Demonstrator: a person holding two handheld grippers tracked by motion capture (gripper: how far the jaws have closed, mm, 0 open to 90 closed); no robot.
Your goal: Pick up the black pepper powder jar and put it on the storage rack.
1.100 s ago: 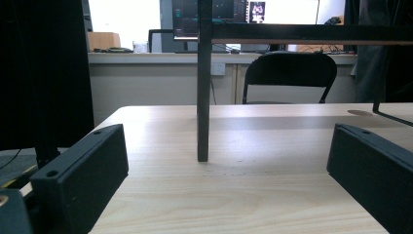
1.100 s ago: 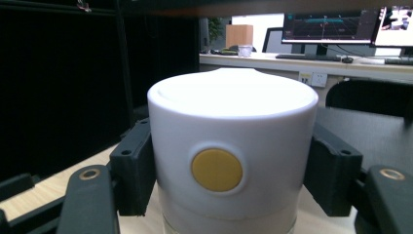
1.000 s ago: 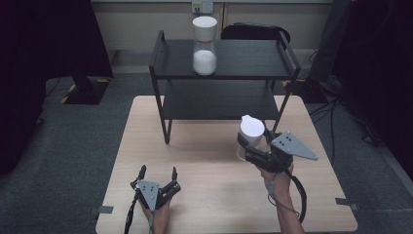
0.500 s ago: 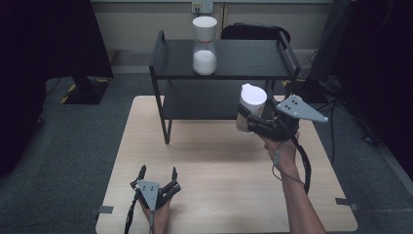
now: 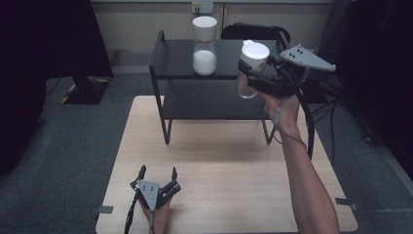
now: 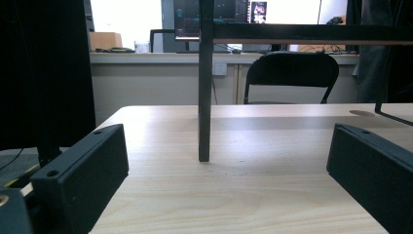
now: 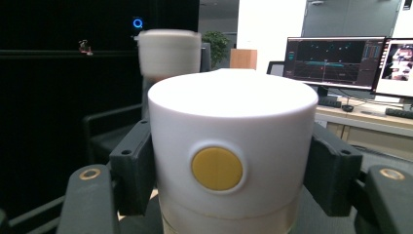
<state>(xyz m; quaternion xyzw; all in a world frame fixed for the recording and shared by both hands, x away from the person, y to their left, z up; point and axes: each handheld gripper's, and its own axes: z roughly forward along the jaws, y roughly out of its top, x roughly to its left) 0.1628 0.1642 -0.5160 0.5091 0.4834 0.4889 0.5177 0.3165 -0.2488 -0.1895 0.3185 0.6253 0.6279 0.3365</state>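
The jar, clamped by the right gripper, had been lifted from the surface to the shelf's top right edge, probably for placing; the left gripper rested wide at the near edge.

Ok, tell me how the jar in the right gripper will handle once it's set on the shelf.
The jar looks tall and narrow, so probably tippy. Its clear body looks like glass or hard plastic: likely stiff, maybe fragile. The smooth white lid could be slippery.

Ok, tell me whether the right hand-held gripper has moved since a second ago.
Yes. The right hand-held gripper, shut on the white-lidded jar, has risen from over the table up and away to the black shelf's top level.
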